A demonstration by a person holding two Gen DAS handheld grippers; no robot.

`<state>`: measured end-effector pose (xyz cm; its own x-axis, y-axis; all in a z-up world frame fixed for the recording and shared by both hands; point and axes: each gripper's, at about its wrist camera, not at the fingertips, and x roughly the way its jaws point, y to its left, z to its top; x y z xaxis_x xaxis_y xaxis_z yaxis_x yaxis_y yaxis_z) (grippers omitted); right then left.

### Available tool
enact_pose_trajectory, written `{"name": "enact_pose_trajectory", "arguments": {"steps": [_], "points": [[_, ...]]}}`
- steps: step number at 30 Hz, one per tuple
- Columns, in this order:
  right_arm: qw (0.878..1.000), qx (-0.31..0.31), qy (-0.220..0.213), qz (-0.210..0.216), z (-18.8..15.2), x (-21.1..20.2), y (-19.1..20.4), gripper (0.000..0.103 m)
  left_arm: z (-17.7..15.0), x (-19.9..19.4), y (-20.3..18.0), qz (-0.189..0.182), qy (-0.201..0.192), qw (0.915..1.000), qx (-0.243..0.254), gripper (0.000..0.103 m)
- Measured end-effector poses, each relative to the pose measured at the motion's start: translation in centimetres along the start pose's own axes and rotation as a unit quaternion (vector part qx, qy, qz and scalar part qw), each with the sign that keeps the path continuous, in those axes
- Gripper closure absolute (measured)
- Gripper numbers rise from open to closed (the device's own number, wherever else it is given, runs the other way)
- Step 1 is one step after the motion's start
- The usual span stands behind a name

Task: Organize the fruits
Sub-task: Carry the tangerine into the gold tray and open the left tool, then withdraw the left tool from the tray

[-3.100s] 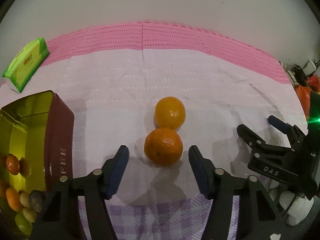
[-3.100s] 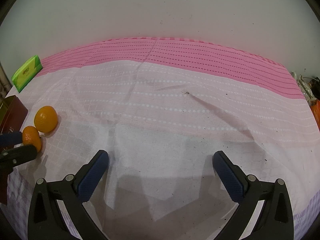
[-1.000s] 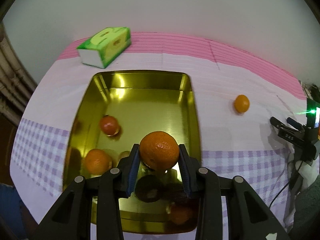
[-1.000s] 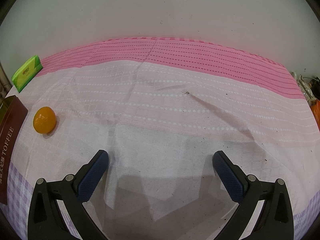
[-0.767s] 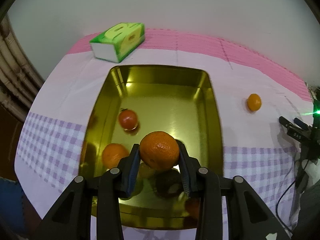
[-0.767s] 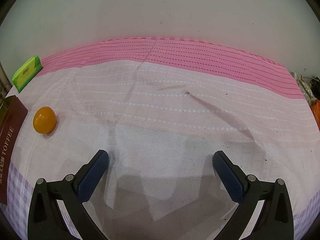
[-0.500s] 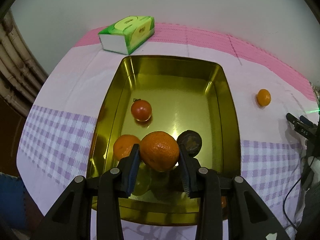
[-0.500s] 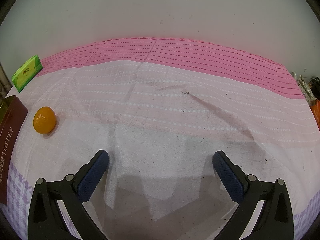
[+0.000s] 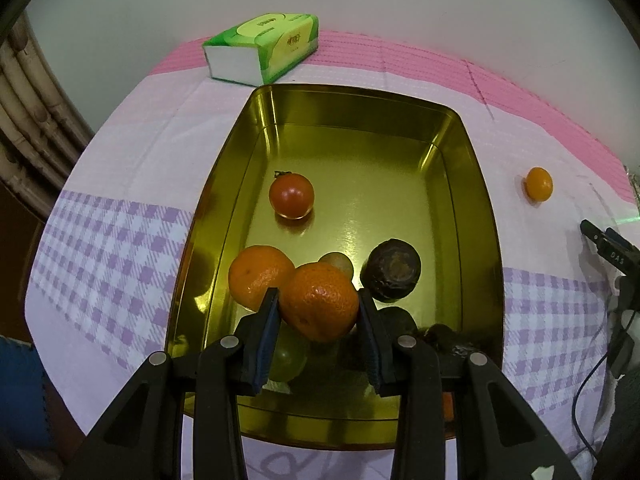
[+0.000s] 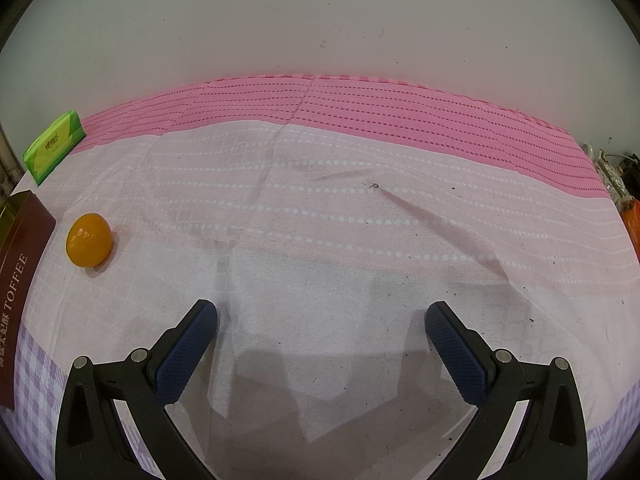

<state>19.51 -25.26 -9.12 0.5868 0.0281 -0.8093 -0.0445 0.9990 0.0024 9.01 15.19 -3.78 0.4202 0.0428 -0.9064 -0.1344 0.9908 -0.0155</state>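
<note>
My left gripper (image 9: 319,322) is shut on an orange (image 9: 318,300) and holds it over the near half of a gold tin (image 9: 478,200). Inside the tin lie another orange (image 9: 256,280), a red tomato (image 9: 291,195), a dark brown fruit (image 9: 394,270), a pale green fruit (image 9: 286,356) and other fruit partly hidden behind the fingers. A lone orange (image 9: 539,183) rests on the cloth to the right of the tin, also seen as the lone orange (image 10: 89,240) at the left of the right wrist view. My right gripper (image 10: 321,326) stands open over bare cloth.
A green tissue pack (image 9: 264,46) lies beyond the tin, near the wall. The tin's brown side (image 10: 18,280) reads TOFFEE. The right gripper (image 9: 608,246) and cables show at the right edge in the left wrist view. The table's left edge drops off by a radiator.
My left gripper carried the orange from the cloth to above the tin and has drifted lower toward the tin's near left part. The right gripper stayed still.
</note>
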Motion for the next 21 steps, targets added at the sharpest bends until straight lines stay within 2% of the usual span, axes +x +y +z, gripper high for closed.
{"name": "enact_pose_trajectory", "arguments": {"steps": [9,11,15,17,21], "points": [[1.0,0.0,0.0,-0.001,0.0,0.1,0.0,0.0,0.0,0.0,0.2,-0.003,-0.003,1.0,-0.006,0.066],[1.0,0.0,0.0,-0.001,0.0,0.1,0.0,0.0,0.0,-0.1,0.3,-0.004,-0.003,0.9999,-0.011,0.061],[1.0,0.002,0.001,-0.001,0.0,0.2,0.0,0.0,0.1,-0.8,0.3,-0.012,-0.015,0.9997,-0.015,0.057],[1.0,0.002,0.001,-0.001,0.0,0.1,0.0,0.0,0.0,-1.4,0.2,-0.013,-0.026,0.9995,-0.015,0.047],[1.0,0.002,0.001,-0.001,0.0,0.1,0.0,0.0,0.1,-2.5,0.2,-0.015,-0.045,0.9988,-0.014,0.04]]}}
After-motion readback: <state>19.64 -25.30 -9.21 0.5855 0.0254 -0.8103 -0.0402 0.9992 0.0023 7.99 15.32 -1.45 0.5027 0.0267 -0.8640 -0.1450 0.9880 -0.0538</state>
